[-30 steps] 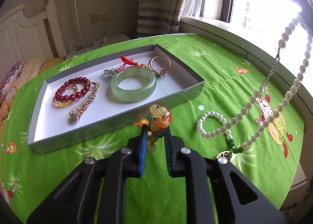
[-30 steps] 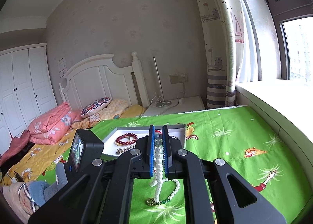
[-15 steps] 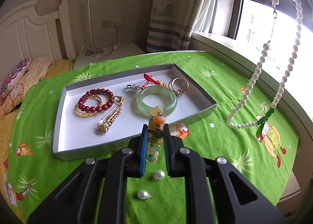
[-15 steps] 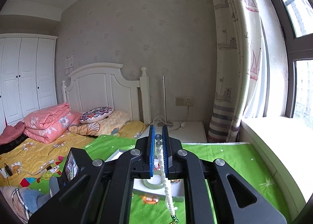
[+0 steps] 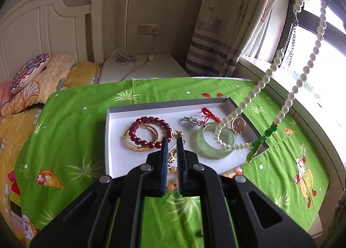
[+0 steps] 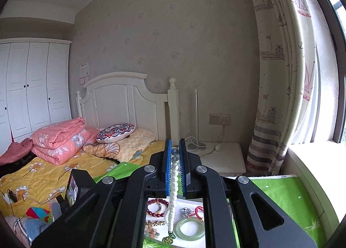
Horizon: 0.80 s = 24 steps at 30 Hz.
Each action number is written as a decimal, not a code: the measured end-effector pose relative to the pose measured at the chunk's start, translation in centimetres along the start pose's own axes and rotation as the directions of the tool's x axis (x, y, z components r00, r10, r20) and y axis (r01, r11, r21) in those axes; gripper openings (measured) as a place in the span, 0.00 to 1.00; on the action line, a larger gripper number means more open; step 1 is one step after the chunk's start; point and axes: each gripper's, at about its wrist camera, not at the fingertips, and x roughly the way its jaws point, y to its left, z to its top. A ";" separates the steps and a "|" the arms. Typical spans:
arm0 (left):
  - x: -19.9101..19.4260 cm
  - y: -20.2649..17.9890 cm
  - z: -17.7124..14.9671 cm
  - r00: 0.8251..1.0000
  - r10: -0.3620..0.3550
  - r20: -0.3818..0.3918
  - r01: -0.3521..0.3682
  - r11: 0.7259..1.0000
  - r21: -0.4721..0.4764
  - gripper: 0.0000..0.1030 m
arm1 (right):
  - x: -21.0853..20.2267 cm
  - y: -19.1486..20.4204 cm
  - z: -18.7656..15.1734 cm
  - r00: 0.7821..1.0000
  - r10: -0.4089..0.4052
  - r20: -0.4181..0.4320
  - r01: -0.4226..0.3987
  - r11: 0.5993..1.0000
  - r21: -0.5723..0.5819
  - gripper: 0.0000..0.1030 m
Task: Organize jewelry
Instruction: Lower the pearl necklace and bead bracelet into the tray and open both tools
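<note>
A grey-rimmed white tray [image 5: 108,139] on the green cloth holds a red bead bracelet [image 5: 149,131], a gold bangle [image 5: 129,144], a jade bangle [image 5: 214,142], gold rings [image 5: 237,125], a red-cord charm [image 5: 208,113] and a gold chain. My left gripper [image 5: 172,139] is shut on a multicoloured bead bracelet [image 5: 172,179], over the tray's near edge. My right gripper [image 6: 174,152] is shut on a pearl necklace [image 6: 173,183] that hangs over the tray; the necklace [image 5: 281,116] and its green pendant [image 5: 257,146] dangle above the jade bangle.
The green cartoon cloth [image 5: 71,131] covers the table. A white bed headboard [image 5: 43,31], a nightstand [image 5: 147,68] with a cable, a curtain [image 5: 227,20] and a window sill [image 5: 313,109] surround it. A phone-like device [image 6: 73,189] sits left of the right gripper.
The left gripper has moved forward over the tray with the bead bracelet. The right gripper has carried the pearl necklace left, so it hangs over the tray.
</note>
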 end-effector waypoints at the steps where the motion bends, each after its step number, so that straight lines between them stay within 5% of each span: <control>1: 0.3 0.4 0.0 1.000 0.004 -0.004 -0.004 1.000 -0.009 0.06 | 0.8 0.4 0.0 1.000 -0.001 -0.007 0.001 1.000 -0.005 0.09; 14: 3.1 2.9 -1.8 0.998 0.013 -0.054 -0.017 0.997 -0.072 0.07 | 9.8 0.6 -2.9 0.988 -0.017 -0.156 0.025 0.999 0.048 0.09; 15: 3.3 3.0 -2.0 0.998 0.012 -0.059 -0.017 0.997 -0.079 0.11 | 10.4 0.5 -3.6 0.984 -0.019 -0.177 0.028 0.999 0.046 0.09; 19: 3.4 3.8 -2.6 0.998 0.033 -0.048 -0.039 0.992 -0.121 0.58 | 13.4 -0.1 -7.0 0.950 -0.023 -0.313 0.039 0.998 0.046 0.09; 24: 2.7 3.9 -2.6 0.999 0.038 -0.027 -0.041 0.991 -0.126 0.65 | 14.7 -1.9 -10.9 0.911 -0.051 -0.408 0.092 0.992 0.081 0.13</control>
